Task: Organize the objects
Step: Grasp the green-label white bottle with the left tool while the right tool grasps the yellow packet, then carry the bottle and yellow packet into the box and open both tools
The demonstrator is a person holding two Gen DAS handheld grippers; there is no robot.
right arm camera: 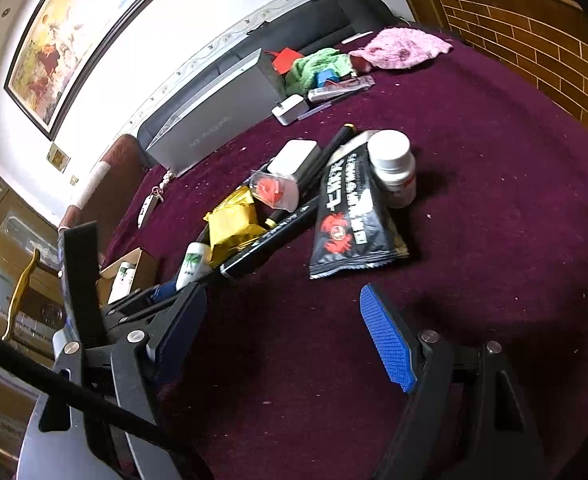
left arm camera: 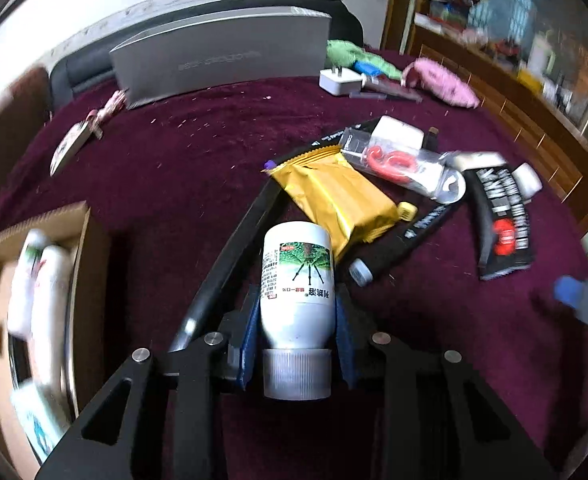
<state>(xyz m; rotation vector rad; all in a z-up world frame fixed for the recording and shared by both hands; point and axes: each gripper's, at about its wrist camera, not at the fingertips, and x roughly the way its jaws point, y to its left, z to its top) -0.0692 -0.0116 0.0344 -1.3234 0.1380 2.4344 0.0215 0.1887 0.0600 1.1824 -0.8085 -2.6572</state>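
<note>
My left gripper (left arm camera: 297,320) is shut on a white bottle (left arm camera: 296,280) with a green label, its blue pads pressing both sides and its grey cap toward the camera. The bottle is low over the maroon tablecloth (left arm camera: 174,168), next to a yellow packet (left arm camera: 334,196). The right wrist view shows the same bottle (right arm camera: 192,266) at the left. My right gripper (right arm camera: 284,292) stands open over bare cloth with nothing between its fingers. Ahead of it lie a black snack packet (right arm camera: 350,216) and a white pill bottle (right arm camera: 394,166).
A cardboard box (left arm camera: 82,240) at the left holds other white bottles (left arm camera: 50,280). The pile also has a clear bag with a red item (left arm camera: 394,160) and black pens (left arm camera: 406,240). A silver box (left arm camera: 222,52), charger (left arm camera: 340,80), green cloth (left arm camera: 350,54) and pink cloth (left arm camera: 442,82) lie at the back.
</note>
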